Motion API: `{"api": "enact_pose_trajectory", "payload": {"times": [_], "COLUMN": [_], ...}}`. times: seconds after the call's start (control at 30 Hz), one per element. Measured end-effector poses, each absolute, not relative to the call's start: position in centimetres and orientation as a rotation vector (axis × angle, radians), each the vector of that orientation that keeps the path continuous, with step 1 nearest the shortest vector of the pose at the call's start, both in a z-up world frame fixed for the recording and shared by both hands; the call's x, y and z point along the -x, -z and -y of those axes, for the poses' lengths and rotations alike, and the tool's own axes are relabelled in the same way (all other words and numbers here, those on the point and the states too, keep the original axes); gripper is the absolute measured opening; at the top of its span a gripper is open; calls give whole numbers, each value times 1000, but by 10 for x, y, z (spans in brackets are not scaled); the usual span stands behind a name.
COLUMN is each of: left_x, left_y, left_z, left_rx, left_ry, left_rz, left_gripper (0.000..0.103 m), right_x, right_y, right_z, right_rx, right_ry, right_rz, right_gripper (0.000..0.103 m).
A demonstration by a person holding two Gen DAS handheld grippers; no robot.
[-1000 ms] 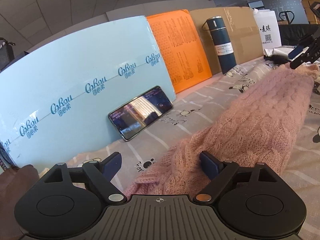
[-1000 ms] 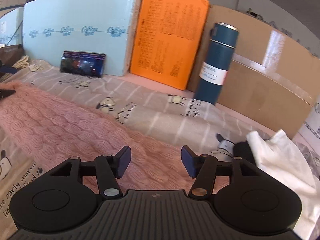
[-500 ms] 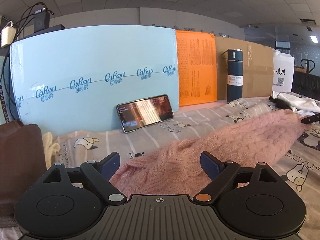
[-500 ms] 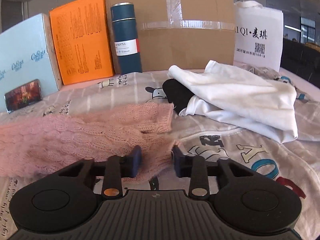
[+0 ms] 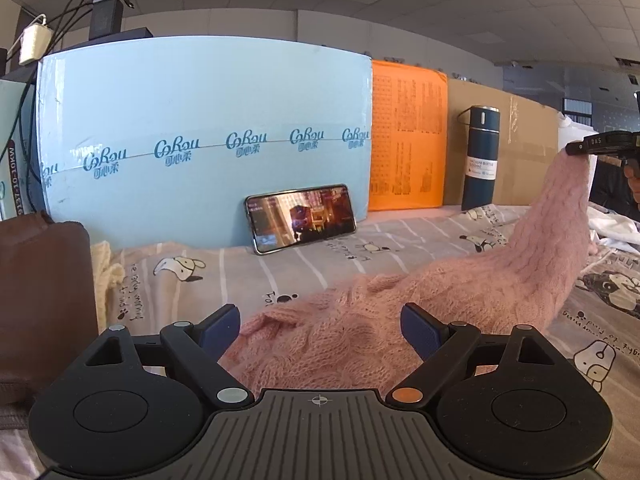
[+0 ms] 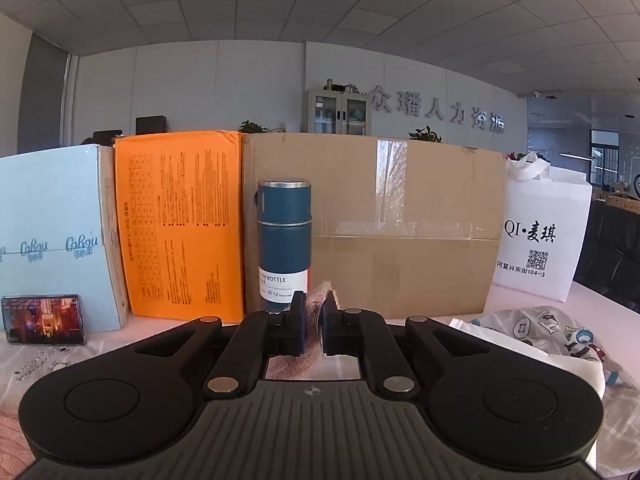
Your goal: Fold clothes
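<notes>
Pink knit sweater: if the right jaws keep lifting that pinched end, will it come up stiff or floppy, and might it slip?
Likely floppy: the pink knit sweater droops in a curve from the right gripper to the bed. Probably light, since one pinch raises it. The fuzzy knit seems unlikely to slip, though it may stretch.

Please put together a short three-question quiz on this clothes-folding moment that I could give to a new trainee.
1. True or false: the right gripper is shut on the pink sweater.
2. Which stands directly in front of the cardboard box? A) the phone B) the blue bottle C) the white bag
3. Fill in: the left gripper is ____, with the sweater lying between its fingers.

Key
1. True: knit shows pinched between the closed fingers, and in the left wrist view one end of the sweater hangs lifted from that gripper.
2. B
3. open
</notes>
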State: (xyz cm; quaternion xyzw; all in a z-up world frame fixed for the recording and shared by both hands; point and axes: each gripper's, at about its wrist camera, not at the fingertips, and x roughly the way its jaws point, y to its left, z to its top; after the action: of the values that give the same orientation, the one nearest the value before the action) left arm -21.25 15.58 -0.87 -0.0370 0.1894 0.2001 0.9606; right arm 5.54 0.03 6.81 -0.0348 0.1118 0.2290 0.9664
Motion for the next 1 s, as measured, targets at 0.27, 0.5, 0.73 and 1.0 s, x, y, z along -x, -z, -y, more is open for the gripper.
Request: {"api": "enact_pose_trajectory", "payload": {"times": [0.27,0.5,0.73,1.0], "left_x": [211,211,214,214], "left_y": [9,9,7,8], "left_z": [-154,-152,-152,-154], "left_rx": [68,54,61,72], "left_ry": [-404,-405,-399,-397], "left_rz": [-390,-384,-372,-373], "left_gripper": [91,91,91,91], "right_x": [-83,-72,-51,-64], "right_y": [14,19,13,39], "right_z": [21,41,69,51], "right_rx": [127,29,-352,-590], "right_ry": [-307,-278,-303,-352], "right_rz": [-486,-509,-701,-797], "right_gripper": [7,14,44,53]}}
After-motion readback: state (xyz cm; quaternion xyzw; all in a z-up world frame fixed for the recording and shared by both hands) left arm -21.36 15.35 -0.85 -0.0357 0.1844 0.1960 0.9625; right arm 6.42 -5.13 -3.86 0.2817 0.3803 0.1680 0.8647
